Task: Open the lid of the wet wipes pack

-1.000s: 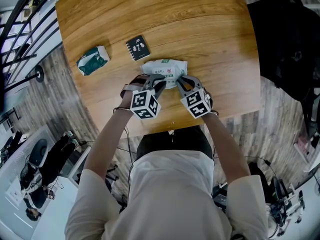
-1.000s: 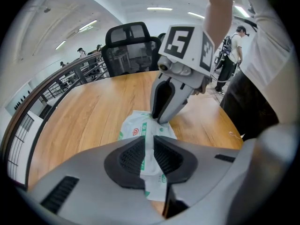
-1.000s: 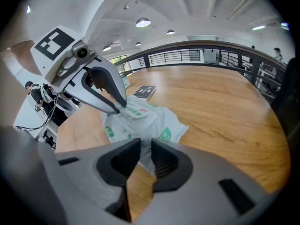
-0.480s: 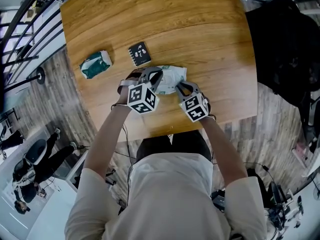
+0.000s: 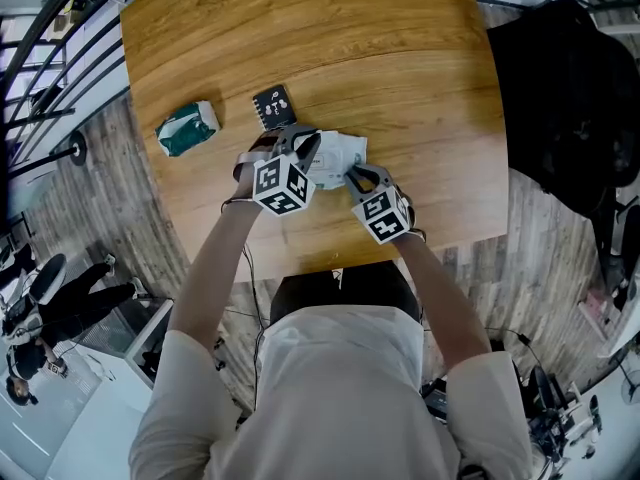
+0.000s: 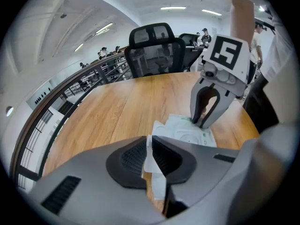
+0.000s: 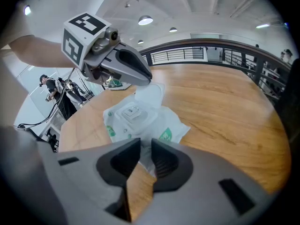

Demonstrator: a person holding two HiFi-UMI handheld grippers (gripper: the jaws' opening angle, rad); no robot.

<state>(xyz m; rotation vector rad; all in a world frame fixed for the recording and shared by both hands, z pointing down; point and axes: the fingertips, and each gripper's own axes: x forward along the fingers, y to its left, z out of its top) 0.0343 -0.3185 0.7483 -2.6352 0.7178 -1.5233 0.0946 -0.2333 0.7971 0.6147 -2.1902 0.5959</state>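
The white and green wet wipes pack lies on the wooden table between both grippers. My left gripper is shut on the pack's thin white lid flap and holds it raised off the pack's top. Its jaws have just been opening slightly, with the flap still between them. Under the flap the moulded opening shows. My right gripper is shut on the pack's near edge and pins it to the table. In the head view the left gripper is at the pack's left and the right gripper at its near side.
A green packet and a small black card lie on the table left of the pack. The table's near edge runs just behind the grippers. A black office chair stands at the far side. A railing runs past the table.
My left gripper has moved up and to the left over the pack, lifting the lid flap with it. The right gripper has stayed on the pack's near edge.
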